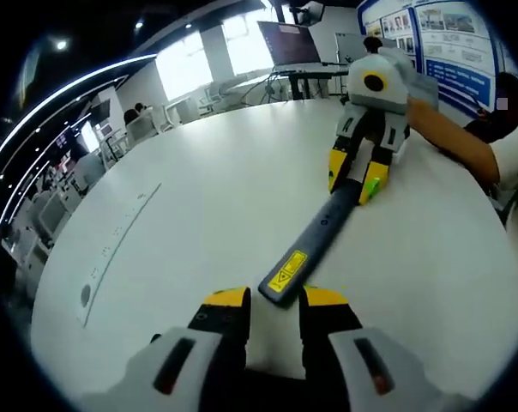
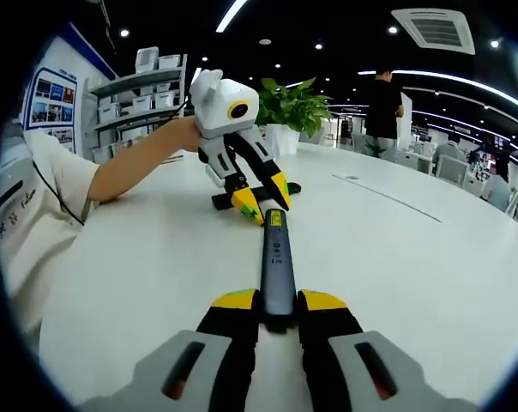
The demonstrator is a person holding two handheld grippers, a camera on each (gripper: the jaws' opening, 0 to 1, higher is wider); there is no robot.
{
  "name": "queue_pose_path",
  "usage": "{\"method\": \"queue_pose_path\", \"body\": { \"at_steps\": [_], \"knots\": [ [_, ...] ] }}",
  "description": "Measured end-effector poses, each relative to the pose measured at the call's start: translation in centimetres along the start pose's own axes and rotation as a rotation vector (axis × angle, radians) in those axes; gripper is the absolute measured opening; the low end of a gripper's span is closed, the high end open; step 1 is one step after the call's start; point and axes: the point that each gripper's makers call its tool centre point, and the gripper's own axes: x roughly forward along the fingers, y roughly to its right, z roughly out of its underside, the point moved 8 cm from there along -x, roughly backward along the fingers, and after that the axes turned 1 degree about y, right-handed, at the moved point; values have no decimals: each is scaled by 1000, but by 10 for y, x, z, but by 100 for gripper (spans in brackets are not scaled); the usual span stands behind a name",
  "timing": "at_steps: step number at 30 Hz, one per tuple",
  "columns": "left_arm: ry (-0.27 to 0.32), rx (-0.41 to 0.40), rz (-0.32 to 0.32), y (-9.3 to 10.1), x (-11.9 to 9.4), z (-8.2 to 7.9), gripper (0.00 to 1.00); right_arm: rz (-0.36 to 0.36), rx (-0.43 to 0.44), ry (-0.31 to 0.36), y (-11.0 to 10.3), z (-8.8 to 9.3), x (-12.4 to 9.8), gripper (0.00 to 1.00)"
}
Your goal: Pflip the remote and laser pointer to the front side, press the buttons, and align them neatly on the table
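My right gripper is clamped on the near end of the slim dark grey laser pointer, which lies flat on the round white table and runs toward 12 o'clock. My left gripper stands open at the pointer's far end, its jaws either side of the yellow warning label. A flat black remote lies beyond, at 11 o'clock, behind the left gripper.
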Motion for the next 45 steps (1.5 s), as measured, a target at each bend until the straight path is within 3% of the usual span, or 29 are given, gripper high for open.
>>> {"method": "queue_pose_path", "body": {
  "at_steps": [11, 19, 28, 38, 41, 45],
  "knots": [
    [-37, 31, -16, 5, 2, -2, 19, -13, 5, 1, -3, 0, 0, 21],
    [-31, 105, -23, 5, 1, -4, 21, -22, 22, -7, -5, -1, 0, 21],
    [-11, 112, -17, 6, 1, -4, 22, -27, 19, -11, -6, -1, 0, 21],
    [18, 72, -10, 2, -1, -8, 23, -28, 22, -9, -6, -1, 1, 21],
    [2, 13, -27, 2, -1, -9, 23, -28, 26, -7, -6, -1, 1, 21],
    [1, 7, -30, 4, -2, -8, 23, -31, -19, -5, -6, 0, 1, 22]
  ]
}}
